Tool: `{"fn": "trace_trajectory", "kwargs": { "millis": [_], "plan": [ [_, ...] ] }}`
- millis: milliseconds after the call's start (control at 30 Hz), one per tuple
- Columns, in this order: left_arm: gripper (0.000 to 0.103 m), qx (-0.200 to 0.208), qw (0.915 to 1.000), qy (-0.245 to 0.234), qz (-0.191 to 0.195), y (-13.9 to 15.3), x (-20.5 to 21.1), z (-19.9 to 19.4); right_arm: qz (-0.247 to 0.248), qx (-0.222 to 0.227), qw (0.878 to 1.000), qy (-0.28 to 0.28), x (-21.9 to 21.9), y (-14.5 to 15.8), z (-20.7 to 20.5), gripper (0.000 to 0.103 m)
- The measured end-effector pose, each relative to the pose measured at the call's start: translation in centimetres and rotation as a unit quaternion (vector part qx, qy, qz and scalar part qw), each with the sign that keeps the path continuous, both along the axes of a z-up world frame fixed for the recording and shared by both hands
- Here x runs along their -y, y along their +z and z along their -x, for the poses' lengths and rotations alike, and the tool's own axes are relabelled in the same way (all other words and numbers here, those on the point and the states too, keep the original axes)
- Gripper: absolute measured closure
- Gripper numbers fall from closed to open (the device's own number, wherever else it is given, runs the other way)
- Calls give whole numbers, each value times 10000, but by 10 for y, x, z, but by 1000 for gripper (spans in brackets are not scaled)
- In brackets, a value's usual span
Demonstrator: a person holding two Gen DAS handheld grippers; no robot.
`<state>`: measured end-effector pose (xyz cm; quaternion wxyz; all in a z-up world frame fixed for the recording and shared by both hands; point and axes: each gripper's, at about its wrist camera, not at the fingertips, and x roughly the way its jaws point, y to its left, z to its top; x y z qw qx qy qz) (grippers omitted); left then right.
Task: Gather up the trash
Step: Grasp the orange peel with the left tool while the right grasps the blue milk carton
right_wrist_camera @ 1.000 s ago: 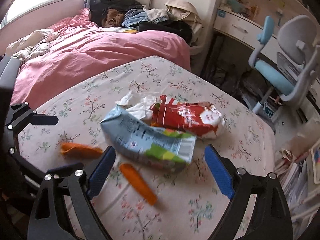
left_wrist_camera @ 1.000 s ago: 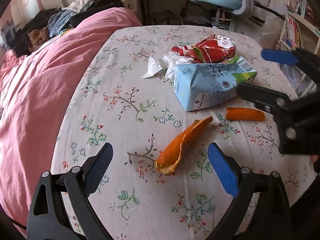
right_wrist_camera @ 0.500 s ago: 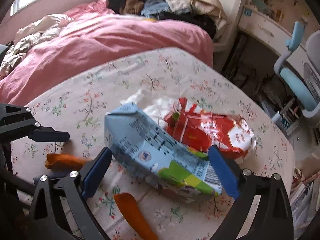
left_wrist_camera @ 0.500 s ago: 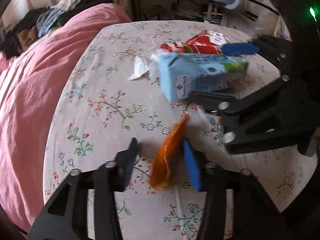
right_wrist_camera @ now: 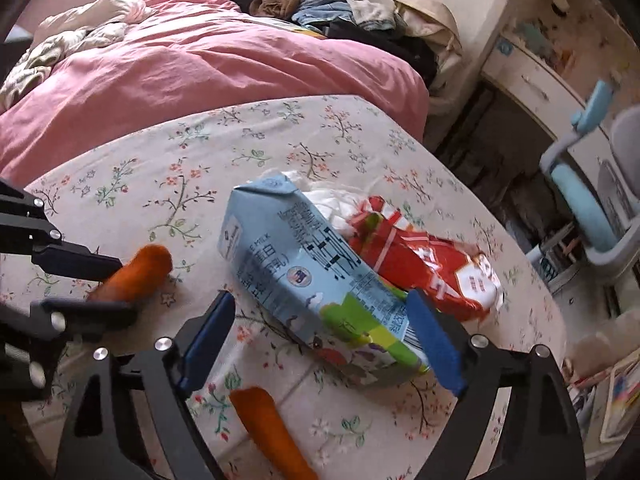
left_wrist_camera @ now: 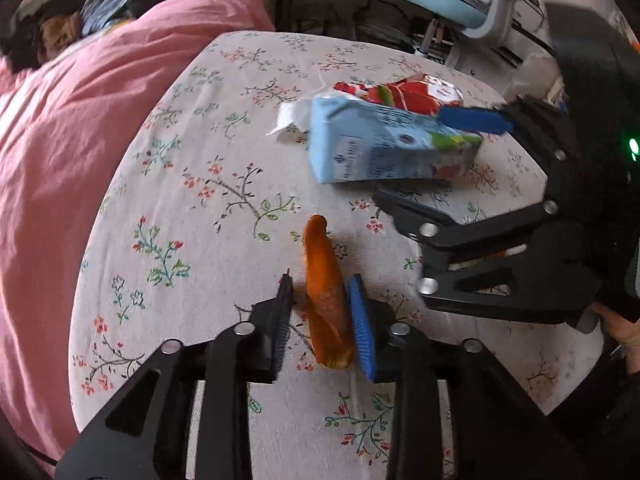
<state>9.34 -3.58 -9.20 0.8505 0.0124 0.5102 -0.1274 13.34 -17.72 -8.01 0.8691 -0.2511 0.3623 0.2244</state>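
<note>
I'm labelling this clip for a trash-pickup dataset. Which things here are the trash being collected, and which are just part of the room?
Trash to collect:
- orange peel between the left claw fingers
- second orange peel
- blue milk carton, straddled by the open right claw
- red snack wrapper
- crumpled tissue

Just lying about:
- pink duvet
- clothes pile
- desk chair

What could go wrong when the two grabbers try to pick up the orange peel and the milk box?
1. The orange peel sits between the left gripper fingers, but a gap shows on one side; thin and curved, it might slip or fold.
2. The right gripper is wide open around only the bottom end of the milk carton, so the carton might tip when lifted.
3. The carton leans on the red snack bag and could drag it along.
</note>
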Motion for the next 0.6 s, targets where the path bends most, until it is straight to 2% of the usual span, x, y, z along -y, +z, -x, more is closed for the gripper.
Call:
{"fn": "trace_trajectory", "kwargs": {
  "millis": [33, 67, 100, 133, 167, 233, 267, 400, 500, 600],
  "plan": [
    [64, 43, 10000, -13, -80, 0, 3, 0, 97, 151, 9998, -76, -1, 1, 0, 31],
    [54, 85, 9998, 3, -167, 0, 4, 1, 148, 205, 9997, -73, -3, 1, 0, 37],
    [49, 142, 9994, 51, -315, -1, 6, 0, 164, 256, 9995, -65, -4, 4, 0, 43],
    [49, 189, 9991, 80, -380, -2, 5, 0, 139, 321, 9994, -56, -4, 8, 2, 54],
    [50, 191, 9990, 96, -386, -2, 5, 0, 7, 352, 9993, -79, -1, 17, 3, 59],
    [69, 141, 9993, 199, -275, 1, -1, -1, -406, 334, 9984, -211, 11, 33, 3, 71],
    [84, 89, 9995, 223, -185, 2, -5, 0, -596, 357, 9971, -301, 19, 41, 3, 72],
    [84, -48, 9992, 360, 152, 3, -18, 4, -1445, 264, 9862, -770, 55, 65, 4, 72],
    [85, -124, 9984, 387, 381, 4, -24, 12, -2040, 71, 9714, -1210, 88, 72, 8, 72],
    [85, -127, 9980, 375, 502, 7, -28, 20, -2587, -340, 9527, -1556, 119, 73, 21, 72]
  ]
}}
